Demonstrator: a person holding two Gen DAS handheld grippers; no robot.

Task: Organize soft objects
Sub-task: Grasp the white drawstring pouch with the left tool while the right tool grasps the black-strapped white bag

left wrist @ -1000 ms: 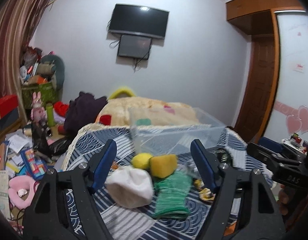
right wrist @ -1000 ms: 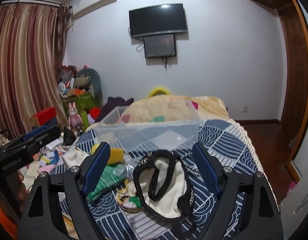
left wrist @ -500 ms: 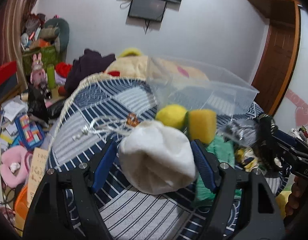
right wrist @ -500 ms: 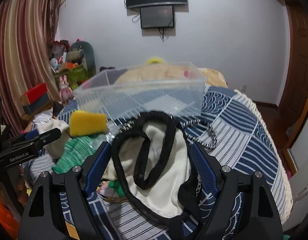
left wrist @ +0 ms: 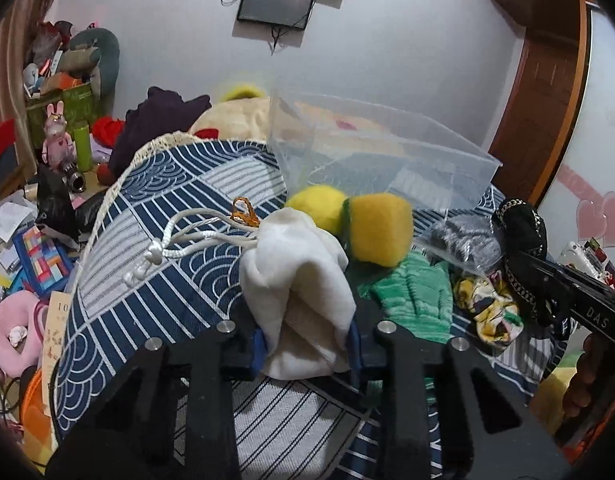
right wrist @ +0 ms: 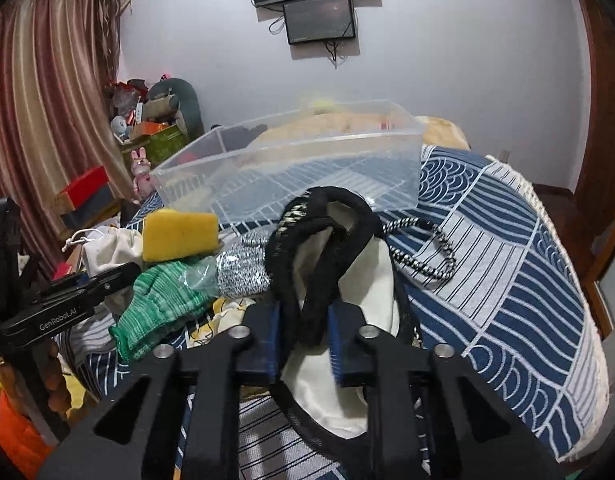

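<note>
My left gripper (left wrist: pixel 306 349) is shut on a white drawstring pouch (left wrist: pixel 297 288) that lies on the blue patterned bed cover (left wrist: pixel 155 272). My right gripper (right wrist: pixel 303 340) is shut on the black straps of a cream tote bag (right wrist: pixel 371 280). A clear plastic bin (right wrist: pixel 291 168) stands behind the pile; it also shows in the left wrist view (left wrist: pixel 379 156). A yellow sponge (left wrist: pixel 381 232), a yellow ball (left wrist: pixel 317 208) and a green knitted cloth (left wrist: pixel 415 296) lie between the grippers. The sponge (right wrist: pixel 179 234) and green cloth (right wrist: pixel 163 300) show in the right wrist view too.
A grey knit item in a clear bag (right wrist: pixel 243 264), a floral cloth (left wrist: pixel 487 312) and a black-and-white cord (right wrist: pixel 423 256) lie on the bed. The floor at the left (left wrist: pixel 23 240) is cluttered with books and toys. A wooden door (left wrist: pixel 543 92) stands at the right.
Both grippers have moved down and forward and closed: the left on the white pouch, the right on the tote bag's black straps. Both were open a second ago.
</note>
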